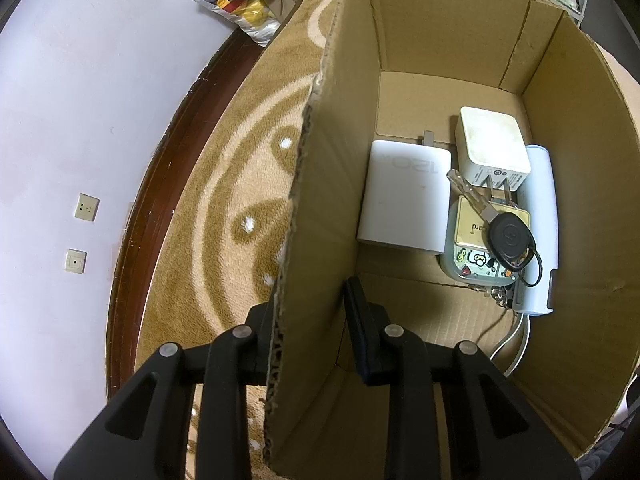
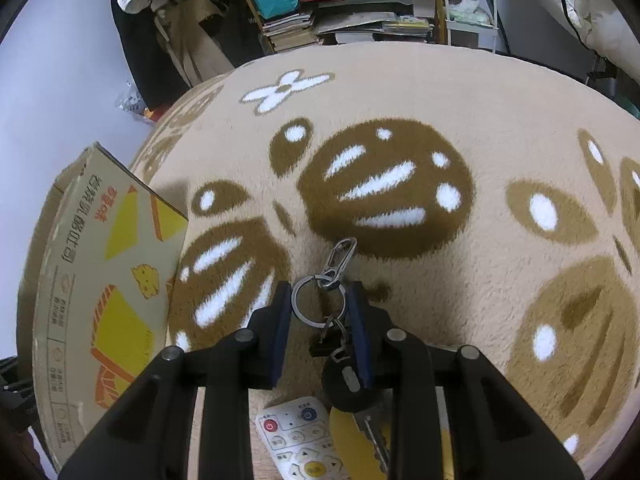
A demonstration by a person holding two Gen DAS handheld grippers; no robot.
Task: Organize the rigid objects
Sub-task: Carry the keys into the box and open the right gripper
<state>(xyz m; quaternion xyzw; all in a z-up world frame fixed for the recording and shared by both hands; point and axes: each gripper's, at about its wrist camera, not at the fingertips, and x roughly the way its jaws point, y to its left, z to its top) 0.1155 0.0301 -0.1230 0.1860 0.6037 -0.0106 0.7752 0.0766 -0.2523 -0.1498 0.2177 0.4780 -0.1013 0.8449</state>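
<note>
On the rug (image 1: 224, 184), left gripper (image 1: 308, 312) is clamped narrow on the cardboard box (image 1: 440, 40) wall; inside lie a white charger (image 1: 404, 196), smaller plug adapter (image 1: 494, 142), card case (image 1: 472, 240), car key (image 1: 510, 238). Right gripper (image 2: 320, 308), fingers narrow, pinches a key bunch (image 2: 320, 304) by its ring, carabiner (image 2: 340, 258) ahead; remote (image 2: 298, 440) below.

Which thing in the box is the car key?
Look inside the cardboard box, at the pile along its right wall. The car key lies on top of a gold-faced card holder, below the square white plug. It is the only black, oval thing there.
</note>
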